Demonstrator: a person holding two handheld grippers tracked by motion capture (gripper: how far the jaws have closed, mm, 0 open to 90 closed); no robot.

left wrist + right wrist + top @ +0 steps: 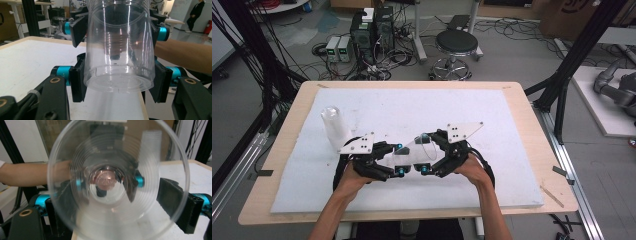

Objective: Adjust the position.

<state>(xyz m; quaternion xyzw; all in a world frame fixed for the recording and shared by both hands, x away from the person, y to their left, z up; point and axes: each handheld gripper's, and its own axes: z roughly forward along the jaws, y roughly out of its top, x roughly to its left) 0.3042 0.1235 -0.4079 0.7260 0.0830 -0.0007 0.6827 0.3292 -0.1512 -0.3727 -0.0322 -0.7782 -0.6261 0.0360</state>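
High view: both grippers meet near the middle of the worktop [532, 150], front half, w/ a clear plastic cup [414, 152] lying sideways between them, lifted off the white foam sheet [412, 110]. Left gripper [399, 162] has its fingers [78, 83] closed on the cup's base end; right gripper [427, 160] clamps the rim end, fingers [178, 202] pressed on either side of the mouth. Looks like one cup or a nested pair; can't tell which. A stack of clear cups [334, 127] stands upright at the sheet's left, well apart. Judgement: mid-task, prob. pulling a cup free or seating it; nothing set down yet. Room: grey floor, black stool [456, 47], PC towers [372, 30], loose cables, black frame posts.
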